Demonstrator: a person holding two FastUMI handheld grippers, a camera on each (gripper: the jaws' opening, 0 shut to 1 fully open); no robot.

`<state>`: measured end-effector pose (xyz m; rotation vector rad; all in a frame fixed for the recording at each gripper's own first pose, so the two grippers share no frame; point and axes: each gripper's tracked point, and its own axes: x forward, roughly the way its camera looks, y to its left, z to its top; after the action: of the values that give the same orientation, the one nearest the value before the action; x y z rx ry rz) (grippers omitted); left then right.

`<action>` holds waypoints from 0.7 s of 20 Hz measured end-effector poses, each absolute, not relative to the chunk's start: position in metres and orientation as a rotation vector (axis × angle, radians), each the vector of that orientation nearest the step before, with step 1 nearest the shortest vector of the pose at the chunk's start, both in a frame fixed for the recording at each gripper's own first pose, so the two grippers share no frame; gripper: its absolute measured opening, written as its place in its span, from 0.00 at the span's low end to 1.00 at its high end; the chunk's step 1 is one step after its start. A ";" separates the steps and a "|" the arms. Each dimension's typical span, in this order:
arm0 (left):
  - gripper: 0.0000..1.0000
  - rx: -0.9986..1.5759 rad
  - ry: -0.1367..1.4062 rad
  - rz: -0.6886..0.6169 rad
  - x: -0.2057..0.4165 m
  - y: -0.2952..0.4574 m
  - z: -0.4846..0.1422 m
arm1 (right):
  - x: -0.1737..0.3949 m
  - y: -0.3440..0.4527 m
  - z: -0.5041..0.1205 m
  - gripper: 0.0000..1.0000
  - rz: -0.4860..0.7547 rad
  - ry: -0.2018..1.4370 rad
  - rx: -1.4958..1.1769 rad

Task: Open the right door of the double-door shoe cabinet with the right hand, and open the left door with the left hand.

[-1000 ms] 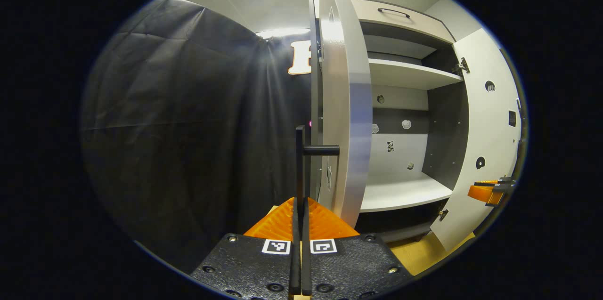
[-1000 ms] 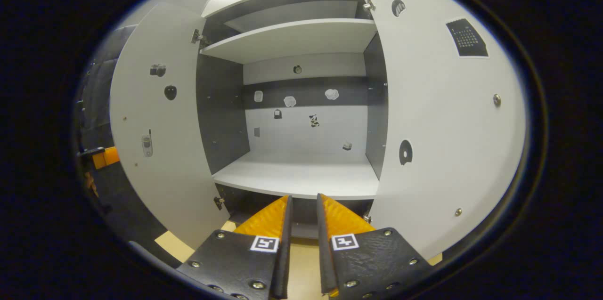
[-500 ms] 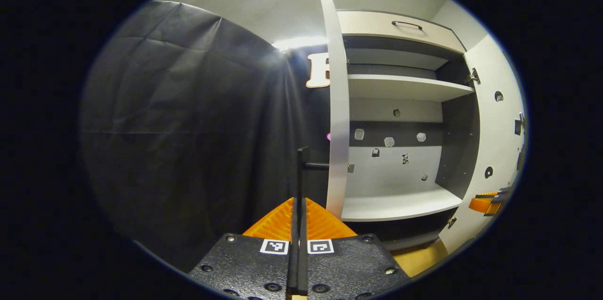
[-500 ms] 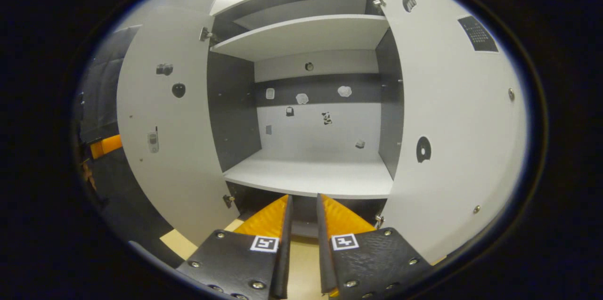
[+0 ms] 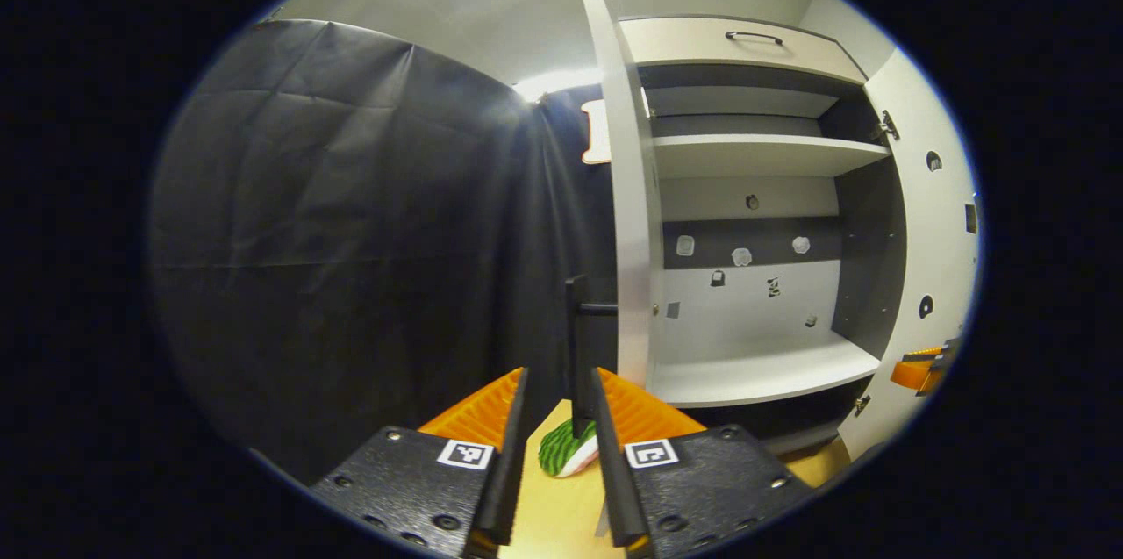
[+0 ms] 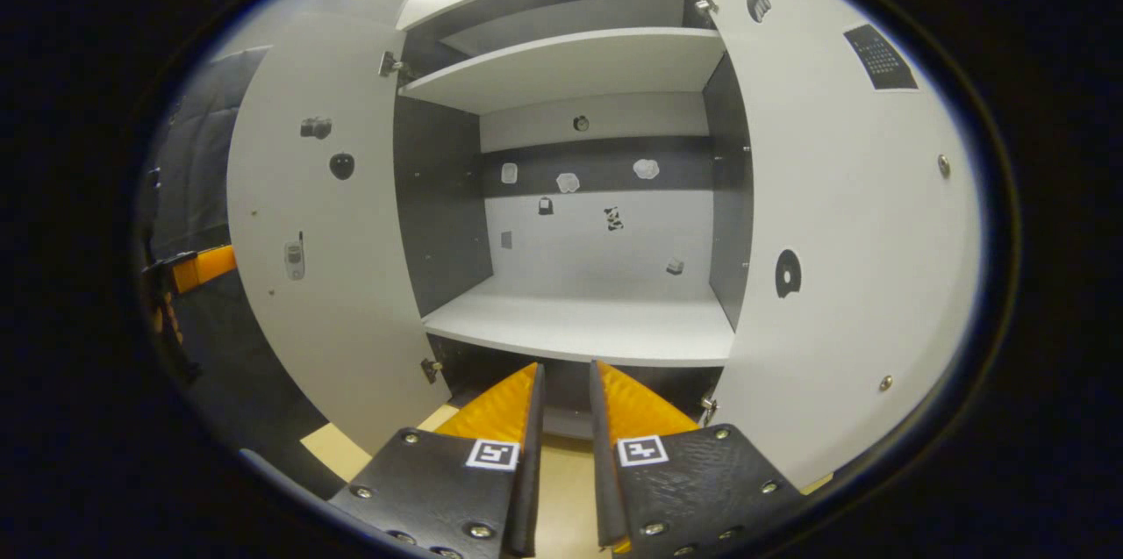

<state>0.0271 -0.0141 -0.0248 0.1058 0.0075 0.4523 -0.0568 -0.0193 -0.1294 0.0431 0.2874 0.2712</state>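
Since half a second earlier, the left gripper (image 5: 553, 419) had let go of the left door's handle (image 5: 576, 357): its ribbed, wedge-shaped fingers (image 5: 478, 405), then clenched on the bar, now stood parted with the slim dark bar upright between them, apparently untouched. From the left gripper view the tall shoe cabinet (image 5: 754, 217) stood open, its smooth pale shelves flat against dark side panels. Its left door (image 5: 632, 217), a thin matte slab, showed nearly edge-on; the right door (image 5: 930, 261) swung wide. From the right gripper view both flat doors, left (image 6: 325, 252) and right (image 6: 842, 217), flanked the bare lower shelf (image 6: 588, 322). The right gripper (image 6: 566, 405) hung before it, fingers slightly apart, grasping nothing. A small striped green wedge (image 5: 566, 456) lay on the pale wood floor (image 5: 553, 515) between the left fingers.
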 end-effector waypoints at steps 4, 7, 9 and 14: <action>0.69 0.060 0.007 0.467 0.023 -0.012 -0.028 | -0.057 -0.020 -0.129 0.27 0.269 0.287 0.044; 0.78 0.058 0.009 0.467 0.017 -0.018 -0.024 | -0.057 -0.022 -0.129 0.27 0.268 0.286 0.040; 0.83 0.053 0.007 0.461 0.014 -0.023 -0.020 | -0.055 -0.023 -0.128 0.27 0.267 0.287 0.039; 0.84 -0.011 -0.014 0.371 0.017 -0.057 -0.003 | -0.054 -0.020 -0.128 0.27 0.270 0.284 0.040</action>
<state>0.0174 -0.0565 -0.0031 -0.0111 -0.0144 0.3711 -0.0544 -0.0205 -0.1277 0.0400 0.2837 0.2700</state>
